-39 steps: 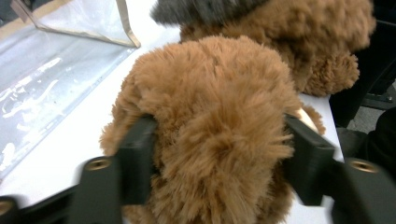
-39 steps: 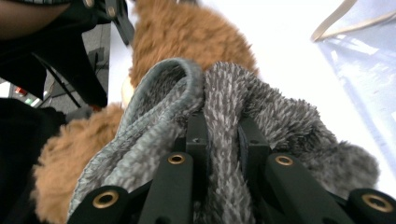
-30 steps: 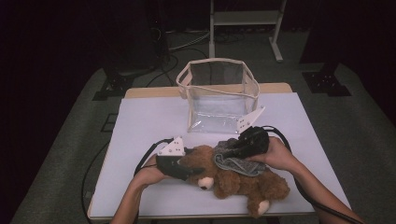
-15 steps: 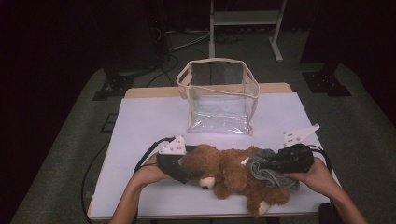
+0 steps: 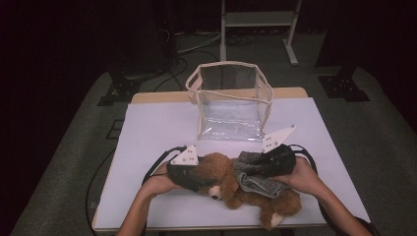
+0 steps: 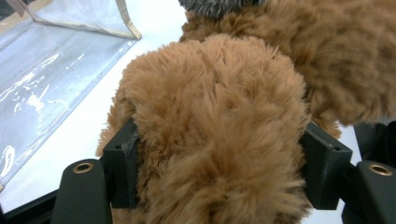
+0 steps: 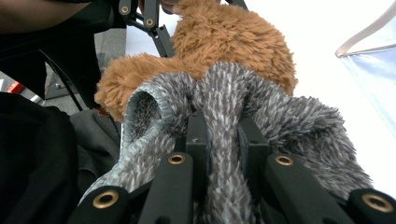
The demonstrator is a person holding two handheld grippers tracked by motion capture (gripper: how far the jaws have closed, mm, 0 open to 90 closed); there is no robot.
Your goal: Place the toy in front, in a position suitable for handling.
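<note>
Shaggy plush teddy bear [image 5: 236, 187], fuzzy knit sweater [image 5: 253, 174], glossy clear plastic bag [image 5: 231, 101]

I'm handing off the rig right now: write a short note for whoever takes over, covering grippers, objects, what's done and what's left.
Left gripper: jaws just closing, pads pressing the brown plush teddy bear at its head.
Right gripper: shut on a fold of the grey fuzzy knitted garment.
Bear lies on the white table, the garment over its middle; clear plastic bag with beige trim stands open behind.
Done: both grips set.
Left: probably finish fitting the garment; bag unused.

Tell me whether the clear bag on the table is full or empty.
Empty. The clear bag stands upright with its top open, and through its walls nothing shows inside.
</note>
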